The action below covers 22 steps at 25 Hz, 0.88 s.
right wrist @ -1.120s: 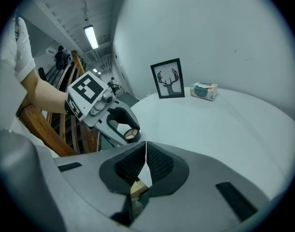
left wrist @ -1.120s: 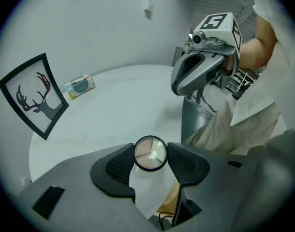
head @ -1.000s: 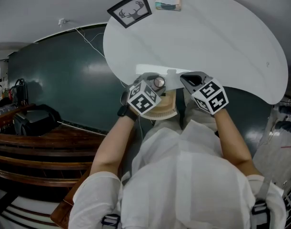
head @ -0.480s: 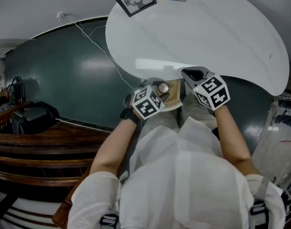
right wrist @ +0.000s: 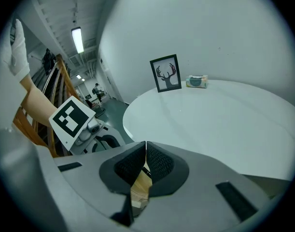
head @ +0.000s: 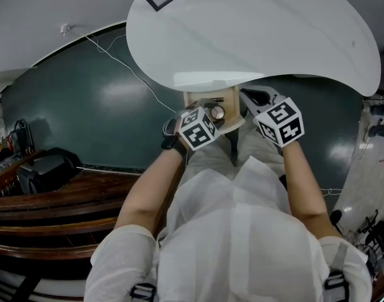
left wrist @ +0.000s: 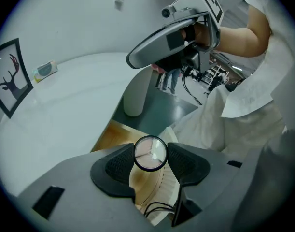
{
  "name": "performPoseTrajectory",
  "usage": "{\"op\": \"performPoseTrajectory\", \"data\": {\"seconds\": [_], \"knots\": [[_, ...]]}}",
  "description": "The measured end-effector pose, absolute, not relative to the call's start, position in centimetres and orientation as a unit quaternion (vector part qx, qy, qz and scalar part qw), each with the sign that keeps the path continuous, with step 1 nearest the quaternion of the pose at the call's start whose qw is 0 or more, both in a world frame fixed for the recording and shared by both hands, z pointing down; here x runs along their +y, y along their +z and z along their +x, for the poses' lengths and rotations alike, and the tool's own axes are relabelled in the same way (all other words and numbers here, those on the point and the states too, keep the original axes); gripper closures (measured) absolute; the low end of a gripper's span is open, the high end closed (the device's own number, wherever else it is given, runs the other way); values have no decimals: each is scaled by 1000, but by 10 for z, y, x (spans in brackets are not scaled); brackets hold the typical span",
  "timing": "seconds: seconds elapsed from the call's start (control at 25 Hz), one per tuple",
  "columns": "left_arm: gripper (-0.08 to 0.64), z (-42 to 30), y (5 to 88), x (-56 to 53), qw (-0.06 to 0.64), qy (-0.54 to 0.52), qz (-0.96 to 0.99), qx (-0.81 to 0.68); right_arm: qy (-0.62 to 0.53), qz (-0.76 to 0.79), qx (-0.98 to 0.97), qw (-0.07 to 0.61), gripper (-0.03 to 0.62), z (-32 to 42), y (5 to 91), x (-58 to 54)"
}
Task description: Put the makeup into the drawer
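Black-rimmed round makeup compact (left wrist: 150, 153) with a glossy, reflective face, held across its width by the left gripper (left wrist: 150, 157); the ribbed fingers (left wrist: 119, 165) press on opposite sides of the rim, so the grip is closed on the compact. It hangs above the pale wood interior of the open drawer (left wrist: 112, 135), which projects from under the near edge of the white counter (head: 273, 30); nothing else can be made out inside the drawer from here. The right gripper (right wrist: 145, 153) sits just beside the drawer's right side with its fingers (right wrist: 130, 166) brought together and nothing visible between them. Handling, as a judgement: the compact looks small, light and rigid, so weight is no concern. Its smooth round rim gives the pads only two narrow lines of contact, and it could pivot or slip if the grip loosens while tilted. The shiny face suggests a lid or mirror that may crack or scuff, which argues for setting it down low on the drawer floor rather than dropping it. The present hold across the rim, clear of the face, appears to be the sound one. At the counter's far edge stand a framed antler print (right wrist: 165, 74) and a small box (right wrist: 197, 81), well apart from the work.
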<state>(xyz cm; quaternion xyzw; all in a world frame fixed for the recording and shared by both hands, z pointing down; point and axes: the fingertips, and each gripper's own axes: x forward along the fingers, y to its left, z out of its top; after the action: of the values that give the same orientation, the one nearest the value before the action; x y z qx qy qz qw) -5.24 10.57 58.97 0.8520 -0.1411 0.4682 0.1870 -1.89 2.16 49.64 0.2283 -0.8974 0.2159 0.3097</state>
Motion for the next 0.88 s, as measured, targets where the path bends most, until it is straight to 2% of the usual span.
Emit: {"op": "performPoseTrajectory", "data": {"seconds": [0.36, 0.64, 0.88], "knots": [[330, -47, 640, 102, 201, 476, 845, -136, 234, 224, -894, 309, 581, 4, 516, 38], [330, -44, 686, 106, 179, 506, 837, -107, 239, 228, -894, 303, 581, 15, 541, 36], [333, -41, 720, 105, 205, 518, 826, -86, 245, 235, -893, 293, 581, 21, 550, 43]]}}
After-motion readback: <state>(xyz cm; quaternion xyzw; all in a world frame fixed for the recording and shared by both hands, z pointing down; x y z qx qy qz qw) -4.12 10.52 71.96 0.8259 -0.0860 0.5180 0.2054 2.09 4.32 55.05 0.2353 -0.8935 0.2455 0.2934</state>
